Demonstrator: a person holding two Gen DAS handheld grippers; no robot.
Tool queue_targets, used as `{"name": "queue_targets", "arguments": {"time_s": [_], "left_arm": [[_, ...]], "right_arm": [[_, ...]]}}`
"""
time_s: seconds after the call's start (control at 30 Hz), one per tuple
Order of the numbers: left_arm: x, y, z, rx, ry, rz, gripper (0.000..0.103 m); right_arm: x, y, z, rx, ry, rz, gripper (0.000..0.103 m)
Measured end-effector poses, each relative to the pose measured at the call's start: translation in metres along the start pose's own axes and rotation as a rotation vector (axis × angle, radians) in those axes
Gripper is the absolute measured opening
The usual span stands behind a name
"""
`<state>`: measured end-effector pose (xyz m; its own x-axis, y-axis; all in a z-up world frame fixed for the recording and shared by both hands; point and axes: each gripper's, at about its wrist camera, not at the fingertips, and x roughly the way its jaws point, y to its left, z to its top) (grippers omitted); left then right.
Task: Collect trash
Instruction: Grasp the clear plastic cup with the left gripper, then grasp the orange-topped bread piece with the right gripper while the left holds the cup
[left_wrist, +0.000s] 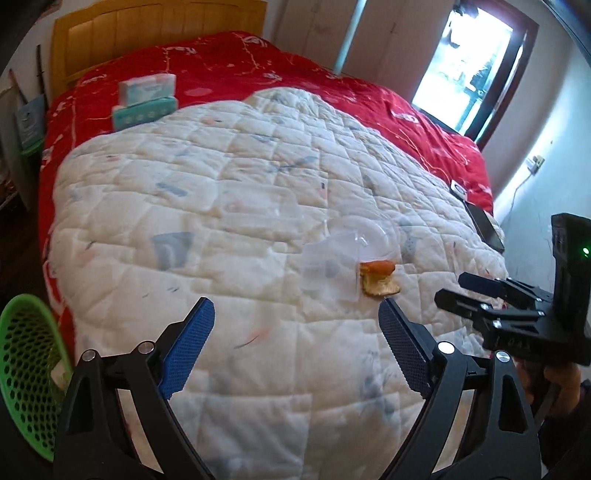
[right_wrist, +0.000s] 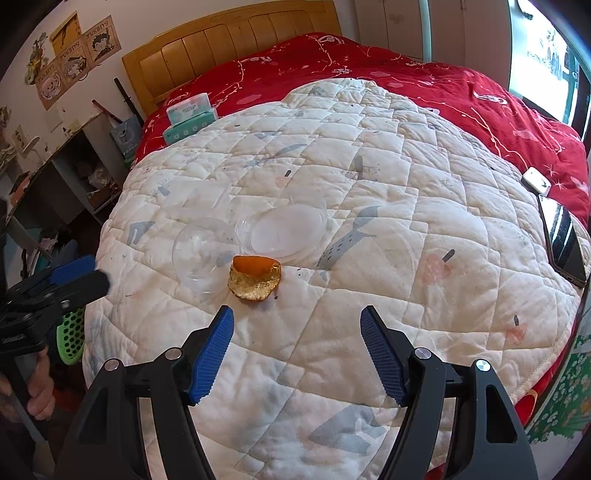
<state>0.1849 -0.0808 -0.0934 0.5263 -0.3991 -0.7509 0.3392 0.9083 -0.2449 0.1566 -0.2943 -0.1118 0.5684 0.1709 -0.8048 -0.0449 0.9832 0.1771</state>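
Note:
A piece of orange peel (left_wrist: 378, 280) (right_wrist: 255, 277) lies on the white quilt (left_wrist: 229, 192) (right_wrist: 388, 229). Beside it rest a clear plastic cup (right_wrist: 197, 254) (left_wrist: 330, 266) on its side and a clear round lid (right_wrist: 284, 229) (left_wrist: 365, 236). My left gripper (left_wrist: 295, 306) (right_wrist: 88, 275) is open above the quilt, with the peel just beyond its right fingertip. My right gripper (right_wrist: 297, 314) (left_wrist: 452, 287) is also open, nothing between its blue pads (right_wrist: 212, 362), and the peel sits just ahead of its left finger. A green mesh basket (left_wrist: 26, 369) (right_wrist: 72, 336) stands off the bed's left edge.
Two tissue packs (left_wrist: 146, 99) (right_wrist: 188, 114) lie on the red bedcover near the wooden headboard (right_wrist: 229, 40). A dark phone (right_wrist: 563, 236) (left_wrist: 484, 225) and a small white device (right_wrist: 535, 181) sit at the bed's right edge. Shelves stand at the left wall.

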Motion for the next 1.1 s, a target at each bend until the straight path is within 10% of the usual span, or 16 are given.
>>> {"name": "queue_targets", "arguments": {"time_s": [0.4, 0.77, 1.1], "left_arm": [[0.057, -0.008, 0.019, -0.010, 0.074, -0.045, 0.078], [0.078, -0.007, 0.016, -0.046, 0.076, -0.142, 0.046], [0.043, -0.002, 0.016, 0.007, -0.008, -0.063, 0.046]], "right_arm": [[0.003, -0.005, -0.003, 0.010, 0.003, 0.015, 0.069], [0.004, -0.010, -0.006, 0.019, 0.007, 0.017, 0.069], [0.012, 0.003, 0.000, 0.005, 0.009, 0.032, 0.062]]}}
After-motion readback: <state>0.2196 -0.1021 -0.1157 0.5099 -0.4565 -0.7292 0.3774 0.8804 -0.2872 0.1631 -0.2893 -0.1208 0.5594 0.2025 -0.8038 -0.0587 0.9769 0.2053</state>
